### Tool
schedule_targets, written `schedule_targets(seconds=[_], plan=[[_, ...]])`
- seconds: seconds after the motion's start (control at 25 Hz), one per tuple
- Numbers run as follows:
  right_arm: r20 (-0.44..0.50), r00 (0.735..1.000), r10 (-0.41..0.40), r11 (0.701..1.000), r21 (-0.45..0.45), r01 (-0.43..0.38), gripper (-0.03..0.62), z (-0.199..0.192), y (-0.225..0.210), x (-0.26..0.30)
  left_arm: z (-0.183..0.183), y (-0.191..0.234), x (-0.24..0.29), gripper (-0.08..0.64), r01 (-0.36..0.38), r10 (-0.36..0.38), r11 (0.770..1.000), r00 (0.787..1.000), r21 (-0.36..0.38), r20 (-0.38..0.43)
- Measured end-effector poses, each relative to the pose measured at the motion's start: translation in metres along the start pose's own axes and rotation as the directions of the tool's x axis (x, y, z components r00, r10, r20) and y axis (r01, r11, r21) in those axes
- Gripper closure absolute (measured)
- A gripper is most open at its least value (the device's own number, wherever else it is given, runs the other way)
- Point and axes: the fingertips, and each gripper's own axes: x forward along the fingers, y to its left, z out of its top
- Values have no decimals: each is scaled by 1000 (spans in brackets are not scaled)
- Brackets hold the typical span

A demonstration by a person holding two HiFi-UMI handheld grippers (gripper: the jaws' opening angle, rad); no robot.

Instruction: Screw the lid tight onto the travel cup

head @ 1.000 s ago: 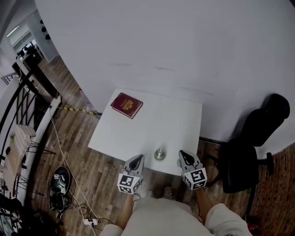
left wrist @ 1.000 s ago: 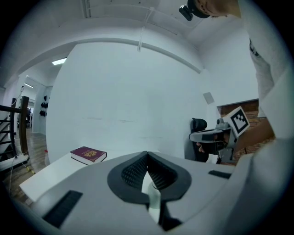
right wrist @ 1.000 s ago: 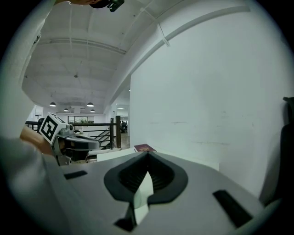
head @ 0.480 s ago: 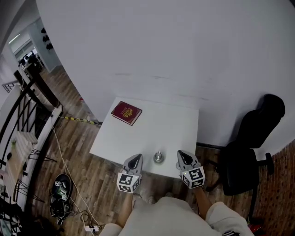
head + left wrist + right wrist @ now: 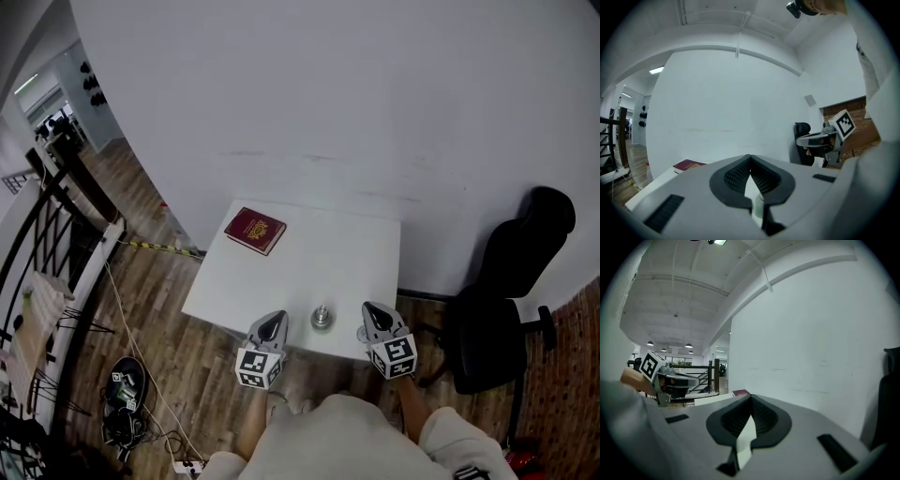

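Both grippers shut and empty, travel cup standing between them

The left gripper [image 5: 750, 160] has its ribbed pads pressed together at the tips with nothing between them, and the right gripper [image 5: 751, 398] is closed the same way. In the head view the left gripper [image 5: 273, 324] and right gripper [image 5: 374, 315] hover at the near edge of the white table [image 5: 347, 255]. The small metallic travel cup [image 5: 322, 317] stands upright between them, touching neither; its lid is too small to make out. A red booklet [image 5: 254, 231] lies at the table's far left corner, and a black office chair [image 5: 497, 309] stands to the right.
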Motion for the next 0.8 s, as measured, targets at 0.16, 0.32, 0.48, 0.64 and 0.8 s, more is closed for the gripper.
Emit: schedule_targets(seconds=[0.16,0.32,0.48,0.64,0.8], plan=[[-5,1000,-5,1000,4,5,594,-3,0,-1,-3,-2,1,552,2,-2,1000,1000,0,-3],[-4,1000,-1,1000,3,1,594,-1,0,2,-2,-3,2,552,-1,1,1000,1000,5,-2],[-5,1000,6,1000,3,-6,594,-1,3,2,-5,-5,1,552,1,-1,1000,1000,2,-10],[-11,1000,10,1000,2,-10,594,-3,6,1,-7,-7,0,552,4,-4,1000,1000,-2,-7],[-11,1000,11,1000,3,-11,594,-4,8,2,-8,-5,0,552,5,-5,1000,1000,-2,-10]])
